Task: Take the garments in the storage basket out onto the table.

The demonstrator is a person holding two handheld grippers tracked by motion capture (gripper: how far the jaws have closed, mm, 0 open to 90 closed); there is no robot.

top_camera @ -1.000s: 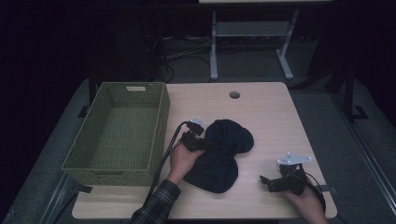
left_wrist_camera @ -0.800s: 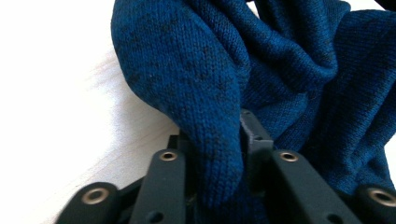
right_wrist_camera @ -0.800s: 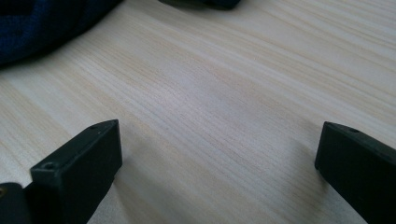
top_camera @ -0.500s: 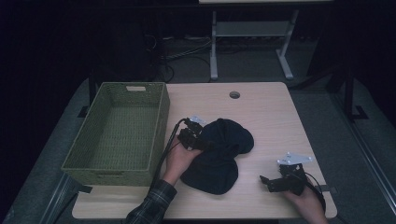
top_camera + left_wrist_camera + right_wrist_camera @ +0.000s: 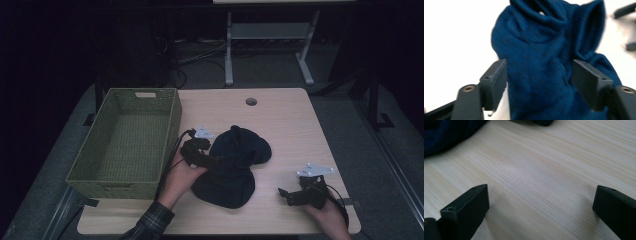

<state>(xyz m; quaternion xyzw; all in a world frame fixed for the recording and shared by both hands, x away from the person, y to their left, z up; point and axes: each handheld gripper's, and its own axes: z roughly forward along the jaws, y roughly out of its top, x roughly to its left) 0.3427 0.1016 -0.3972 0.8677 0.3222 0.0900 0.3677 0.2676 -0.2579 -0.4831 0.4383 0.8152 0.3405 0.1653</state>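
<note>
A dark blue knitted garment (image 5: 235, 167) lies bunched in the middle of the wooden table (image 5: 300, 130). My left gripper (image 5: 212, 160) is at the garment's left edge with its jaws around a fold. In the left gripper view the left gripper (image 5: 539, 75) is open, and blue cloth (image 5: 544, 42) fills the gap between the wide-apart jaws. My right gripper (image 5: 289, 195) rests near the table's front right, apart from the garment. In the right gripper view the right gripper (image 5: 541, 197) is open over bare wood, and the cloth's edge (image 5: 444, 132) shows at the top left.
A green woven basket (image 5: 172, 125) stands empty on the table's left side, close to the left hand. A round cable hole (image 5: 251, 101) sits near the far edge. A metal stand (image 5: 265, 35) and cables are on the floor behind the table.
The left hand has shifted slightly at the garment's left edge, and the cloth has barely changed shape. The right gripper has stayed put.
</note>
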